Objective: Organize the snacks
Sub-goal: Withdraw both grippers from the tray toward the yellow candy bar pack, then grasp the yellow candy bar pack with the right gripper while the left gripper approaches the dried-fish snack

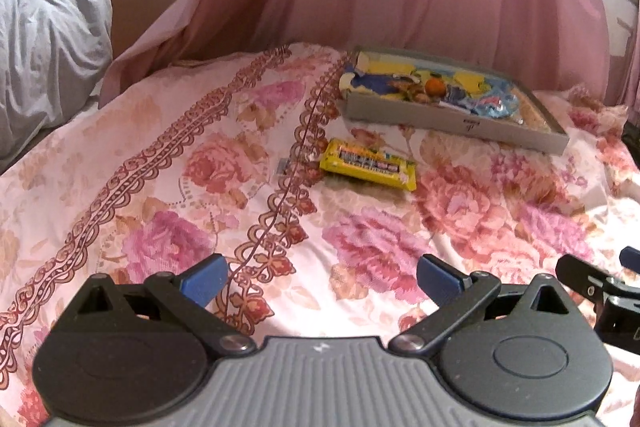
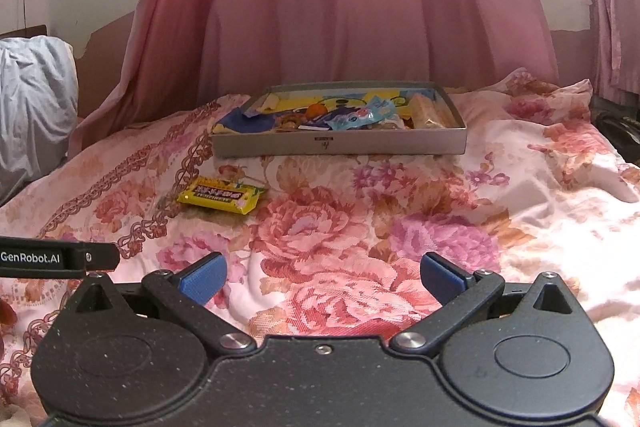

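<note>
Both tongs are held wide open and empty above the flowered bedspread (image 2: 360, 227): the left tongs (image 1: 322, 281) and the right tongs (image 2: 322, 277), side by side. A yellow snack bar (image 2: 221, 194) is seen lying flat on the bed, just before the near left corner of a shallow grey box (image 2: 340, 143) filled with assorted snack packets, set toward the bed's far edge below a pink curtain (image 2: 340, 7).

Yellow packet (image 2: 221, 194) lettering blurred; tray (image 2: 340, 145) snacks overlapping, indistinct.
</note>
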The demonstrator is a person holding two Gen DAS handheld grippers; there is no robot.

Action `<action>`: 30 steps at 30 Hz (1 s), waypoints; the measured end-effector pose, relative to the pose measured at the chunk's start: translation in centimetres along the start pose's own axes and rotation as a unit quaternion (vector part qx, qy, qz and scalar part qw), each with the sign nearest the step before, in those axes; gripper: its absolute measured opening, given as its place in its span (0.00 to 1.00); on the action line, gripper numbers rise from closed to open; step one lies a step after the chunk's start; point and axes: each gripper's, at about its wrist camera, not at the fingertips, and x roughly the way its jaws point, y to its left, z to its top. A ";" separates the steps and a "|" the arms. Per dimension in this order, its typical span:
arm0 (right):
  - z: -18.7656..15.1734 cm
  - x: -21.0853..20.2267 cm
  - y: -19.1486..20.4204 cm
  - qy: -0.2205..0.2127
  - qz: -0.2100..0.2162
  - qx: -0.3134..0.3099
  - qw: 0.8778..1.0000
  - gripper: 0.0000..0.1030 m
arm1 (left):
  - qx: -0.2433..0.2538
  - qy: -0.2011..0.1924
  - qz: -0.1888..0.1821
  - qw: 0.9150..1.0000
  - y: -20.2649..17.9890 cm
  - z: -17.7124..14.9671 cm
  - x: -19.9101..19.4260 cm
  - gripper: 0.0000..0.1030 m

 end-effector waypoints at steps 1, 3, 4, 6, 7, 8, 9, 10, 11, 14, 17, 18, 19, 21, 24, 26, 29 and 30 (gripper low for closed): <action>0.0 0.1 0.1 0.001 0.000 -0.001 1.000 0.99 | 0.005 0.005 0.000 1.000 0.0 0.0 0.2 0.99; 0.0 0.5 0.1 0.006 0.000 -0.003 1.000 0.99 | 0.024 0.014 0.000 1.000 -0.1 0.1 0.6 0.99; 0.0 0.6 0.2 0.007 0.000 -0.003 1.000 0.99 | 0.032 0.015 0.001 0.999 -0.2 0.3 0.8 0.99; -0.1 0.7 0.2 0.004 -0.002 -0.003 1.000 0.99 | 0.046 0.020 0.004 0.999 -0.2 0.6 1.3 0.99; 0.0 0.8 0.2 0.003 -0.001 -0.003 1.000 0.99 | 0.048 0.024 0.004 0.999 -0.2 0.9 1.5 1.00; 0.0 0.9 0.1 0.002 0.002 -0.002 1.000 0.99 | 0.049 0.028 0.003 0.998 -0.1 1.1 1.8 0.99; 0.1 1.0 0.1 0.001 0.005 -0.001 1.000 0.99 | 0.049 0.032 0.000 0.998 0.0 1.3 2.1 0.99; 0.2 1.1 0.0 0.002 0.006 0.000 1.000 0.99 | 0.049 0.037 -0.004 0.998 0.0 1.5 2.3 0.99; 0.3 1.3 0.0 0.003 0.007 0.000 1.000 0.99 | 0.050 0.040 -0.008 0.998 0.1 1.8 2.6 0.99; 0.8 2.2 0.0 0.006 0.011 -0.003 1.000 0.99 | 0.057 0.037 -0.019 0.997 0.3 2.4 3.5 0.99; 1.2 3.1 0.6 0.008 0.013 -0.026 1.000 0.99 | 0.058 0.030 -0.025 0.998 0.7 3.1 4.6 0.99; 1.3 3.5 0.8 0.008 0.015 -0.037 0.999 0.99 | 0.056 0.027 -0.026 0.998 0.9 3.3 5.0 0.99; 1.5 3.9 1.1 0.008 0.021 -0.048 0.999 0.99 | 0.053 0.025 -0.027 0.998 1.3 3.5 5.4 0.99; 1.8 4.9 1.6 0.009 0.034 -0.066 0.997 0.99 | 0.045 0.025 -0.029 0.998 2.0 3.9 6.4 0.99; 2.4 7.1 2.8 0.017 0.052 -0.091 0.994 0.99 | 0.037 0.025 -0.031 0.999 3.2 4.6 8.2 0.99; 2.7 8.5 3.7 0.020 0.059 -0.111 0.992 0.99 | 0.031 0.025 -0.029 0.999 4.0 5.1 9.4 0.99; 3.2 10.9 5.2 0.024 0.071 -0.148 0.986 0.99 | 0.022 0.016 -0.022 0.999 5.1 6.1 10.8 0.99; 3.4 11.8 5.6 0.025 0.075 -0.161 0.984 0.99 | 0.021 0.013 -0.019 1.000 5.4 6.4 11.1 0.99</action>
